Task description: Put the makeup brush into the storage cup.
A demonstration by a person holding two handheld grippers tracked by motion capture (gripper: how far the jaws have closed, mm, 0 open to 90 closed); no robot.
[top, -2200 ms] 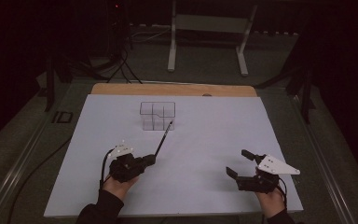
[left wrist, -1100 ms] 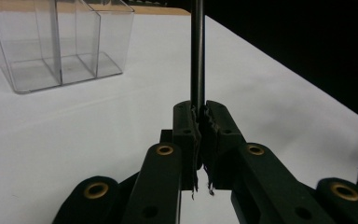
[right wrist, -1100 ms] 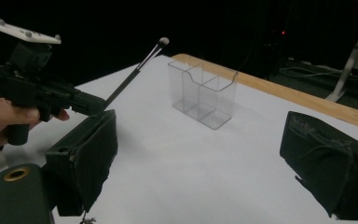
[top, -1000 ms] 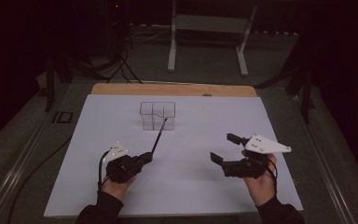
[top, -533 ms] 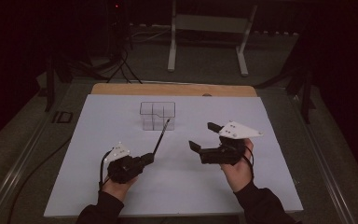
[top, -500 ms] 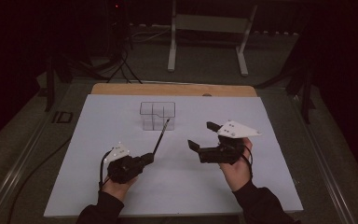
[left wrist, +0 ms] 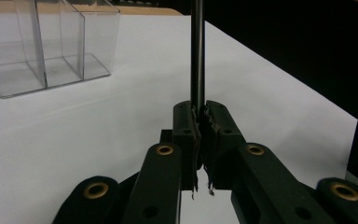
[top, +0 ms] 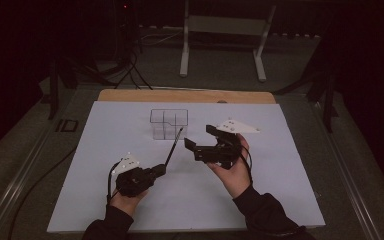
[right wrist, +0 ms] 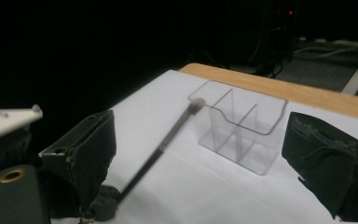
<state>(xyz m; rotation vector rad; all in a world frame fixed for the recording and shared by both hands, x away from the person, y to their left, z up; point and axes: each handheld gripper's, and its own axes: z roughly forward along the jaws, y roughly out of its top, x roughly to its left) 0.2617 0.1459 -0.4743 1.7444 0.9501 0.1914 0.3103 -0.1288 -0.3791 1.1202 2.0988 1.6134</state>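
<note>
My left gripper (top: 161, 170) (left wrist: 200, 109) is shut on the lower end of a thin dark rod (top: 174, 145) (left wrist: 197, 56). The rod slants up and away, and its pale tip (right wrist: 195, 106) ends just in front of a clear plastic organizer (top: 168, 123) (left wrist: 51, 46) (right wrist: 242, 126) with several compartments. My right gripper (top: 200, 137) (right wrist: 205, 158) hovers to the right of the rod's upper half. Its jaws stand wide open, nothing is between the pads, and they point left at the rod (right wrist: 168, 140) and the organizer.
A white sheet (top: 280, 165) covers the table, with a wooden board's edge (top: 130, 95) showing at the back. A small dark object (top: 67, 125) lies off the sheet's left side. A metal stand (top: 220, 30) and cables are on the dark floor behind.
My right gripper has moved left and away from the table's near edge, from the right side toward the rod, still open. The left gripper and rod have stayed put.
</note>
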